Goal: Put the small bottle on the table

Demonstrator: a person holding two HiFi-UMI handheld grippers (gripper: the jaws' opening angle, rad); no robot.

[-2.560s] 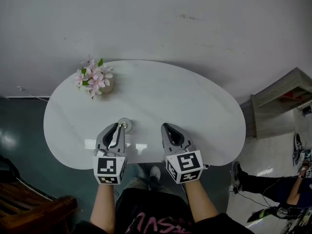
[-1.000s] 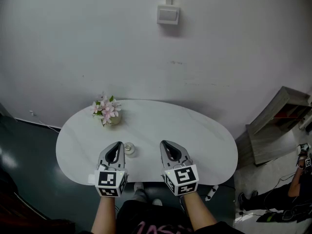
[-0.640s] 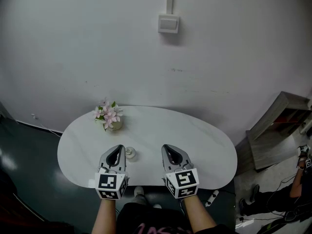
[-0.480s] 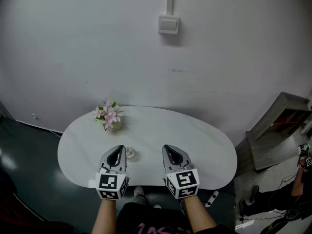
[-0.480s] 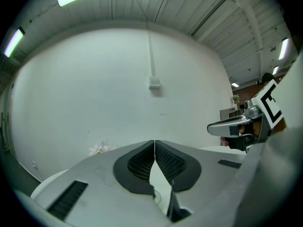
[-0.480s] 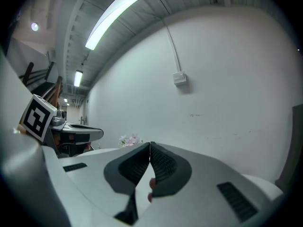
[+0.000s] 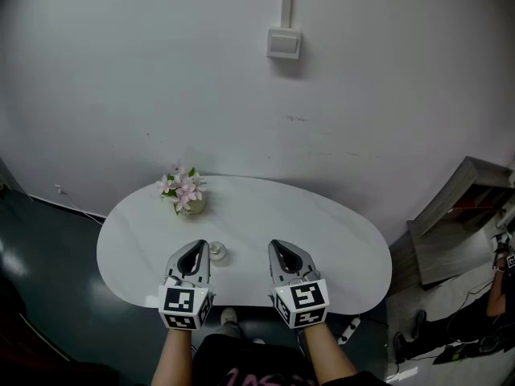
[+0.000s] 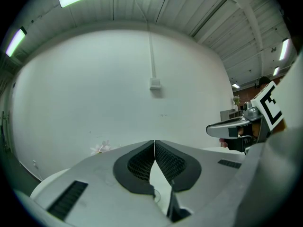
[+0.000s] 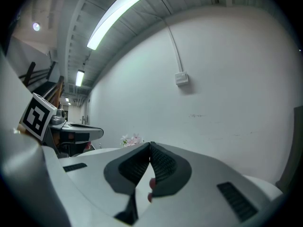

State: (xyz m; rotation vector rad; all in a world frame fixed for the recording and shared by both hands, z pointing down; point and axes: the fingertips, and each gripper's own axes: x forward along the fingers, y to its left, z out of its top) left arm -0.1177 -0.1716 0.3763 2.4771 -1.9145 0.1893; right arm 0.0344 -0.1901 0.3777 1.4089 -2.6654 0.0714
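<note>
The small bottle stands upright on the glossy white, bean-shaped tabletop, just beside the left claw but not between its jaws. It looks round, pale and glassy; finer detail is too small to tell. Both the left claw and the right claw are clenched on nothing, ribbed dark pads meeting. Pink flowers stand farther back.
</note>
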